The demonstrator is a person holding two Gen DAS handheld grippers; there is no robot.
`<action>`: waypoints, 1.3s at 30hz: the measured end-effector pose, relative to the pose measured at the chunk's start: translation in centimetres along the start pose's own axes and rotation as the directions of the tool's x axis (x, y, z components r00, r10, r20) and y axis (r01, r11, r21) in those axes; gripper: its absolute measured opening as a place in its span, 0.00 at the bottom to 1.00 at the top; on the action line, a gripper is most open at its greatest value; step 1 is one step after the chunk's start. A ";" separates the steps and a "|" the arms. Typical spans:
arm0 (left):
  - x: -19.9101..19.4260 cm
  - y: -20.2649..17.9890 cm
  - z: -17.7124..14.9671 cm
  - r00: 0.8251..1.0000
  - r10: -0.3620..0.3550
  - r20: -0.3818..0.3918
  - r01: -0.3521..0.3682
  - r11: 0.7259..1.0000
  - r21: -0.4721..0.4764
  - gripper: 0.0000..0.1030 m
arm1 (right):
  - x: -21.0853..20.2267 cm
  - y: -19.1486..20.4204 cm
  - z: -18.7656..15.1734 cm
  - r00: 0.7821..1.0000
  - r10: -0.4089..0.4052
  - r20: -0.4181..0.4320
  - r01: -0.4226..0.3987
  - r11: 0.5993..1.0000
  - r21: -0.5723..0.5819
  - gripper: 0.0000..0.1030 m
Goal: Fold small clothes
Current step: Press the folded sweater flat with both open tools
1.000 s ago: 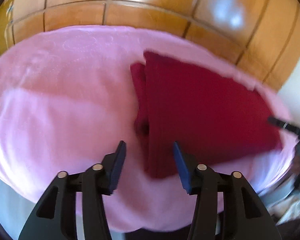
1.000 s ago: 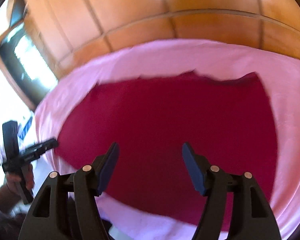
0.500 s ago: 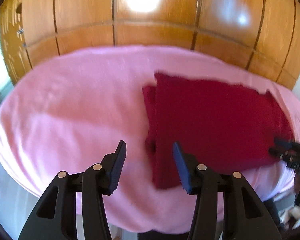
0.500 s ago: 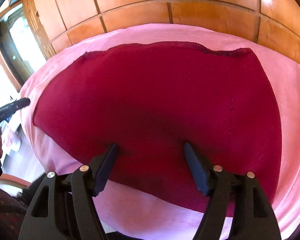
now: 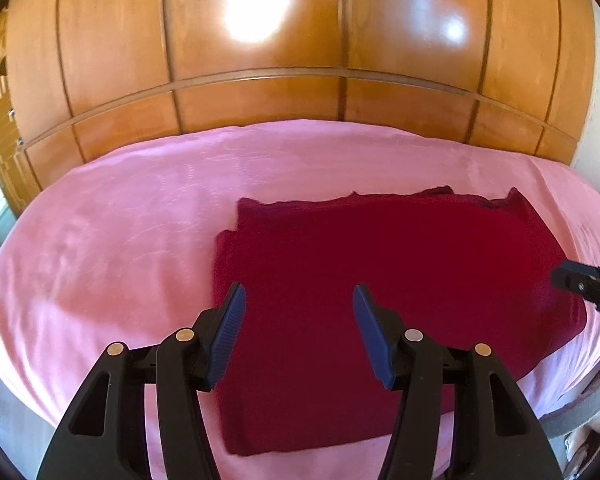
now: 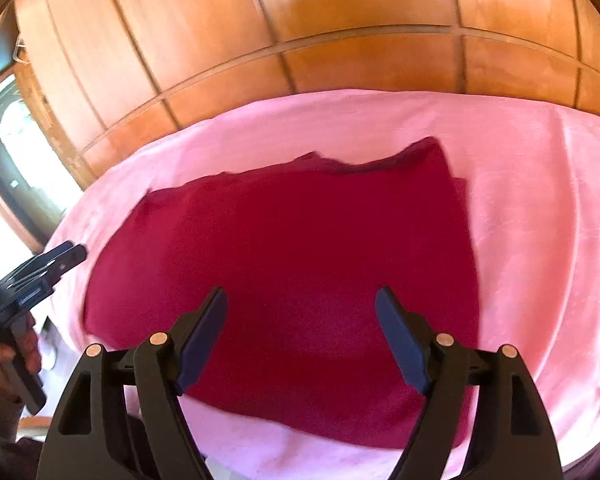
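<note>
Pink bed cover (image 5: 120, 240) under our dark red garment (image 5: 380, 280) | left gripper (image 5: 298, 334), right gripper (image 6: 300, 338): fingers open, empty | risk: shallow pinch takes one layer, fold skews

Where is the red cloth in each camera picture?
Left wrist view: the red cloth lies right of the middle on the pink cover, running under the open jaws.
Right wrist view: the red cloth fills the middle, beyond the open jaws.
Shared landmark: the wooden panel wall behind the bed, also seen here.
</note>
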State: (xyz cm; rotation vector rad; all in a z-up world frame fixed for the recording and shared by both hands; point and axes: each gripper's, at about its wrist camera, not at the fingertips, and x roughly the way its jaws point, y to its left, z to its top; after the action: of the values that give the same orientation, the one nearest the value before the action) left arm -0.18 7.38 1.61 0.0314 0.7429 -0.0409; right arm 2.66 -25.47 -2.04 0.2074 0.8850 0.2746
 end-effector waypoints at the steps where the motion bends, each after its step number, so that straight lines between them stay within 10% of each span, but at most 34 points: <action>1: 0.3 -0.2 0.1 1.000 -0.003 -0.002 0.003 1.000 0.005 0.54 | 0.1 -0.2 0.2 1.000 -0.005 0.001 0.005 1.000 0.008 0.74; 20: 6.0 -0.7 -0.3 0.992 -0.023 -0.121 0.019 0.999 -0.032 0.53 | 3.4 -4.4 0.3 0.998 -0.033 -0.047 0.037 0.995 0.094 0.73; 39: 3.4 2.1 -1.8 0.996 -0.079 -0.046 0.070 0.983 -0.173 0.56 | 0.4 -10.7 -0.2 0.999 0.045 0.006 -0.044 0.932 0.360 0.74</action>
State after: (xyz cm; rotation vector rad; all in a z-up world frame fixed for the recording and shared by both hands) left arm 1.18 9.50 -2.01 -0.1596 0.7978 -0.0475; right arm 4.39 -35.46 -5.56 0.5689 0.9295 0.1517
